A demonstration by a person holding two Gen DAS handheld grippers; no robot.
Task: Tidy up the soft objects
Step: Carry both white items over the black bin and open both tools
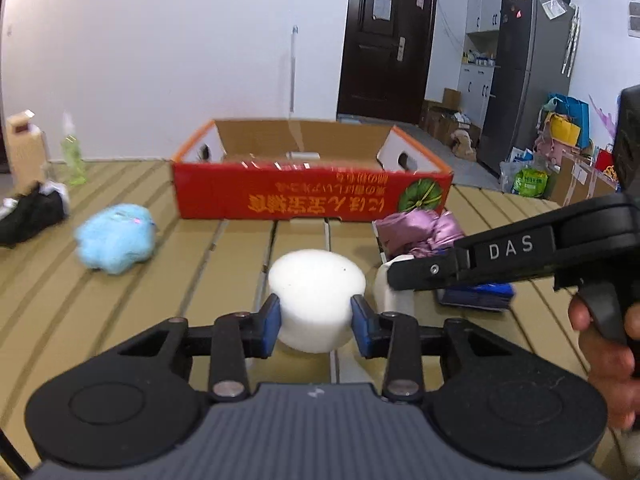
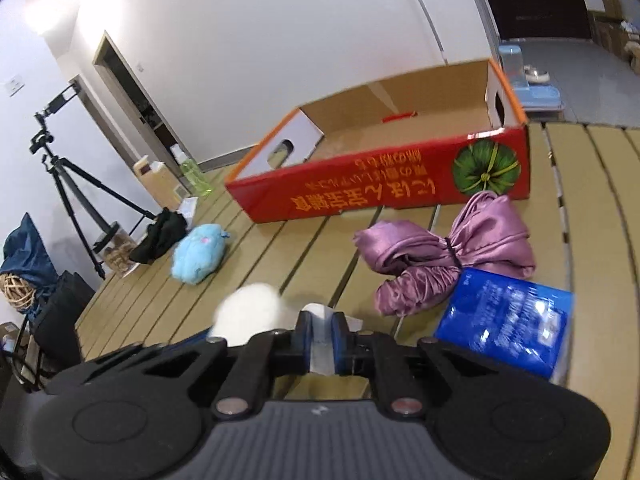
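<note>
A white foam cylinder (image 1: 316, 280) stands on the slatted table, and my left gripper (image 1: 316, 316) is shut on it, blue pads (image 1: 272, 318) pressing both its sides. In the right wrist view it shows as a blurred white lump (image 2: 248, 312). Just right of it, my right gripper (image 2: 320, 340) is shut on a small white roll (image 2: 320, 354); from the left wrist view its black fingers (image 1: 420, 272) cover the top of that roll (image 1: 394, 300). An open red cardboard box (image 1: 312, 196) (image 2: 380, 188) sits behind. A blue plush (image 1: 116, 240) (image 2: 200, 254) and a tied purple satin cloth (image 1: 420, 232) (image 2: 448, 248) lie in front of it.
A blue packet (image 2: 504, 320) lies right of the roll. A black cloth (image 1: 32, 212), a green bottle (image 1: 72, 152) and a beige bottle (image 1: 24, 144) sit at the table's far left. A tripod (image 2: 60, 168) stands beyond that edge. A hand (image 1: 608, 344) holds the right gripper.
</note>
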